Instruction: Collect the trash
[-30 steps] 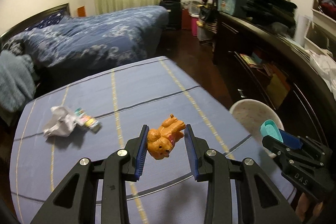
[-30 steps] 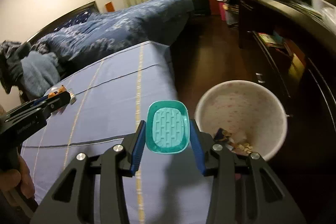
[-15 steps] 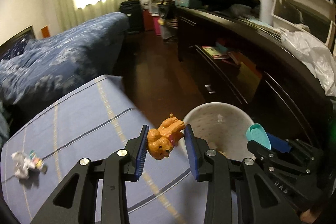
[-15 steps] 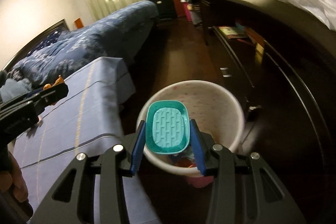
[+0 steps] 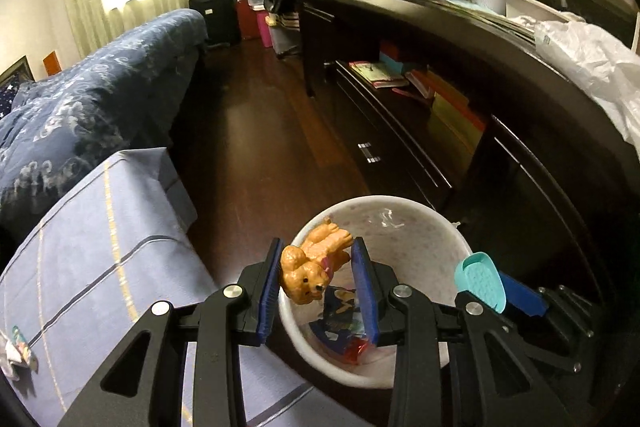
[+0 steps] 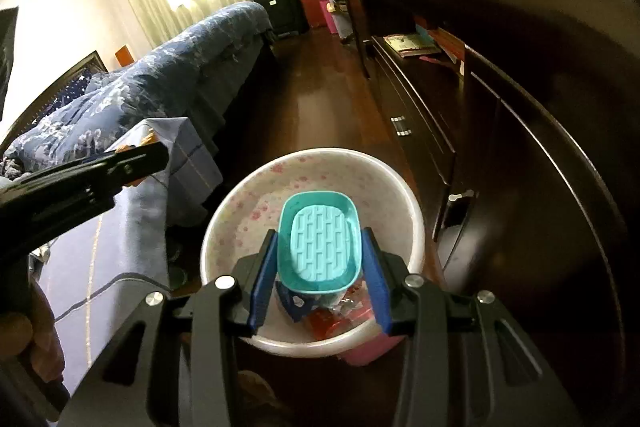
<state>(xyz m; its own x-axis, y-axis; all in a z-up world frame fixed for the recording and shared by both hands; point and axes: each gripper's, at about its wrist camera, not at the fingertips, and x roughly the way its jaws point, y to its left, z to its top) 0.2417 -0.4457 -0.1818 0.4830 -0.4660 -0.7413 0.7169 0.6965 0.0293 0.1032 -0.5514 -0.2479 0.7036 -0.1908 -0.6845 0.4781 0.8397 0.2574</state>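
Note:
My left gripper point(image 5: 316, 267) is shut on an orange toy dog point(image 5: 310, 269) and holds it above the near rim of a white speckled trash bin point(image 5: 424, 223) on the floor. My right gripper point(image 6: 320, 247) is shut on a teal soap dish point(image 6: 318, 243) and holds it over the same bin point(image 6: 240, 223). The bin holds several wrappers point(image 6: 340, 319). The soap dish also shows in the left wrist view point(image 5: 480, 281), at the bin's right rim. A crumpled paper and wrapper point(image 5: 16, 355) lie on the blue tablecloth at far left.
The blue-clothed table point(image 5: 100, 247) stands left of the bin. A dark wooden cabinet point(image 5: 460, 115) with shelves runs along the right. A bed with a blue quilt point(image 5: 80, 99) lies behind the table. A dark wood floor strip point(image 5: 248, 131) runs between them.
Both grippers have swung right from the table to over the bin, carrying the toy dog and the soap dish. The paper on the table has slid to the far left edge of view.

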